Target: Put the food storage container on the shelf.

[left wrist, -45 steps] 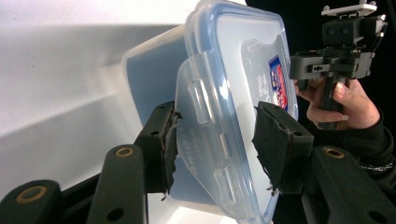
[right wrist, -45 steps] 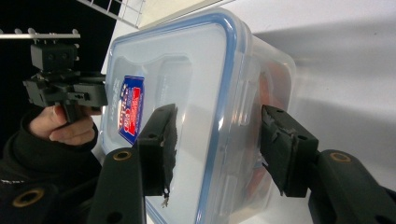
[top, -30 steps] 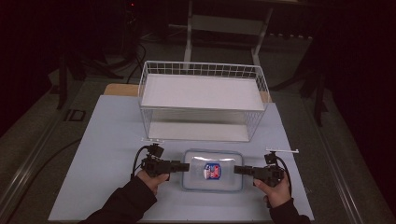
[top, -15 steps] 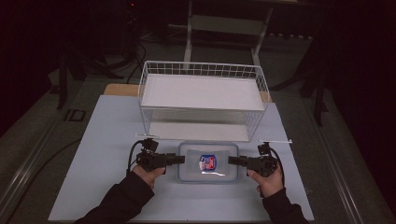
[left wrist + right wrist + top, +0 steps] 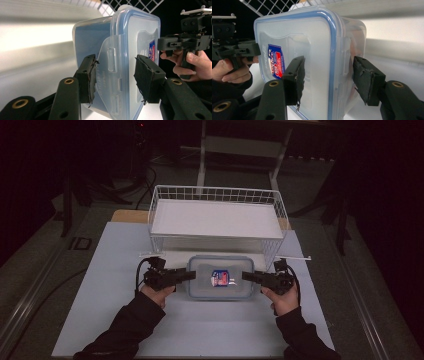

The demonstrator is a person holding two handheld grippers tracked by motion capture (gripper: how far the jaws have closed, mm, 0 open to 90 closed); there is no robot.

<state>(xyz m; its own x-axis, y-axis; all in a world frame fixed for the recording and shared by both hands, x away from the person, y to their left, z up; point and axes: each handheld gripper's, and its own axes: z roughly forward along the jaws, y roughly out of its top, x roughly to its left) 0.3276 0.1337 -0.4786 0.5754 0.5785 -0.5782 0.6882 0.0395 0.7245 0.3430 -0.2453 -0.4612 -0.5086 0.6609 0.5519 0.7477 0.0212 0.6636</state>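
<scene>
- Clear lidded container [image 5: 219, 277] just in front of the white wire basket [image 5: 215, 195], above the table [image 5: 100, 320].
- Left gripper [image 5: 187, 275]: fingers [image 5: 86, 77] clamped on the container's left end, over the latch.
- Right gripper [image 5: 246, 276]: fingers [image 5: 294, 80] gripping the right end, across lid and base.

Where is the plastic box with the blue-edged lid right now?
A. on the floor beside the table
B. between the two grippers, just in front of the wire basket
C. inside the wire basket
B: the plastic box sits between the left gripper and the right gripper, on the near side of the wire basket.
</scene>
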